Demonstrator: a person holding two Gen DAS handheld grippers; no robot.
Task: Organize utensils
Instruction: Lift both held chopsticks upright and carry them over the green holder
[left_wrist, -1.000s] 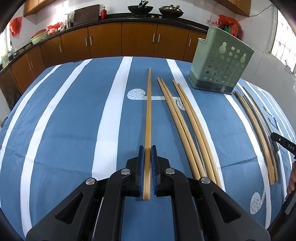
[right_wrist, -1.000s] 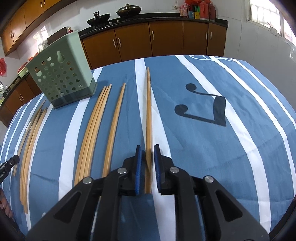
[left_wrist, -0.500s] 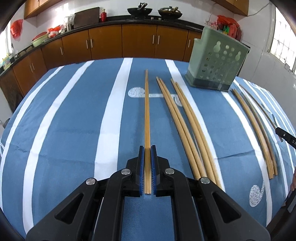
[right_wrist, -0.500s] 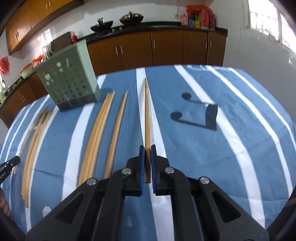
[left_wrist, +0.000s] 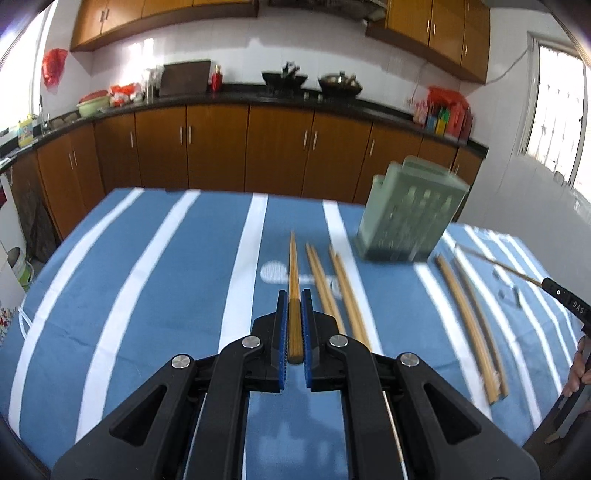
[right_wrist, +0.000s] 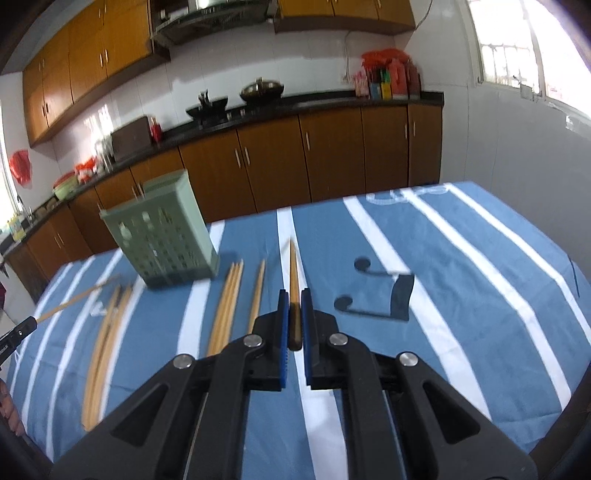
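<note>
Bamboo chopsticks (left_wrist: 347, 291) flat on cloth beside upright green holder (left_wrist: 406, 214)

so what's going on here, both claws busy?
Yes. A person holds a claw in each hand. The left claw is shut on a pair of chopsticks, and the right claw is shut on its own pair. More chopsticks lie on the striped tablecloth near the green holder.

We hold the left claw (left_wrist: 294, 308) and right claw (right_wrist: 294, 306) clamped shut, each angled downward above the table.
</note>
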